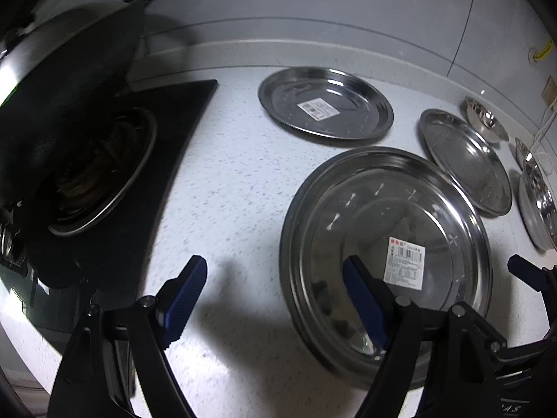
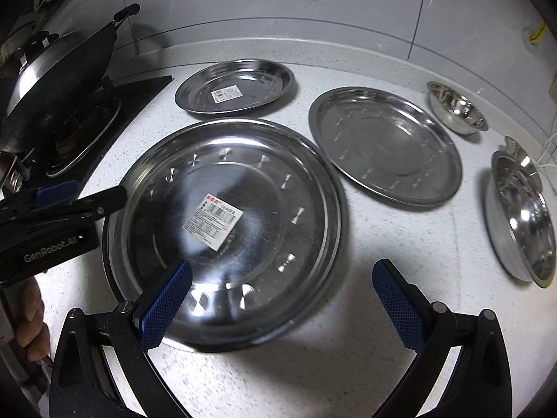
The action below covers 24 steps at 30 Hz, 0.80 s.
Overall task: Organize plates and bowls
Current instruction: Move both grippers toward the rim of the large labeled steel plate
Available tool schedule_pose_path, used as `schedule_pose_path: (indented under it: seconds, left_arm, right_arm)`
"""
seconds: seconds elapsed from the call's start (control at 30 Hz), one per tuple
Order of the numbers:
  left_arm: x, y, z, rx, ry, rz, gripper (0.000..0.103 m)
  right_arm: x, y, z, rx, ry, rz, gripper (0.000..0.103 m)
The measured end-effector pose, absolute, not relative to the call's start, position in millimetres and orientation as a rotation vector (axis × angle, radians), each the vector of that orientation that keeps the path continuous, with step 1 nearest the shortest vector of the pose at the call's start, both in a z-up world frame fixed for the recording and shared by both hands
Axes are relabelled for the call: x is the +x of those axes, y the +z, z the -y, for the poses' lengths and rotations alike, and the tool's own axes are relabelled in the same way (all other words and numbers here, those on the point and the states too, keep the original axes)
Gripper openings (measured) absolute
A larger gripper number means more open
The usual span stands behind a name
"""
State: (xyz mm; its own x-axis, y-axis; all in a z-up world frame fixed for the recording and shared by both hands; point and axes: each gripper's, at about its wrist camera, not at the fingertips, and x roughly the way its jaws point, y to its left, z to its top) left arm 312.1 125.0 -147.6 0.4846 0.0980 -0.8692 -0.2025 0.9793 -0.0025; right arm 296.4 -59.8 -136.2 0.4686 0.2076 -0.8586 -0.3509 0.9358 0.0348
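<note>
A large steel plate with a label [image 2: 222, 223] lies on the white counter; it also shows in the left wrist view [image 1: 383, 254]. A smaller labelled plate [image 2: 235, 85] [image 1: 325, 102] lies behind it. A plain plate [image 2: 386, 144] [image 1: 464, 160] lies to the right. A small bowl [image 2: 456, 108] [image 1: 485, 118] sits at the back right and stacked bowls [image 2: 525, 216] [image 1: 538, 198] at the far right. My left gripper [image 1: 275, 296] is open, its right finger over the large plate's near left part. My right gripper [image 2: 278, 306] is open over the plate's near right rim.
A gas stove [image 1: 104, 174] with a dark wok [image 1: 66, 69] stands at the left; the wok also shows in the right wrist view [image 2: 59, 76]. A grey tiled wall [image 2: 278, 7] runs behind the counter. White cables [image 2: 548, 153] hang at the far right.
</note>
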Motion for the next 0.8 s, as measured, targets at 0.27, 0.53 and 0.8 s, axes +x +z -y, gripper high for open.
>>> schedule_pose_path:
  seconds: [0.27,0.53,0.8]
  left_arm:
    - [334,-170,-123,-0.125,0.164,-1.147,0.080]
    - [341,-170,-123,-0.122,0.162,-1.184,0.081]
    - [346,-169,-124,-0.117,0.152,-1.205,0.081]
  right_arm:
    - [312,-148,59,-0.100,0.375,-1.082,0.102]
    - [317,-152,63,-0.068,0.420,-1.110,0.100]
    - [325,-160,78,0.010,0.465,-1.167,0.100]
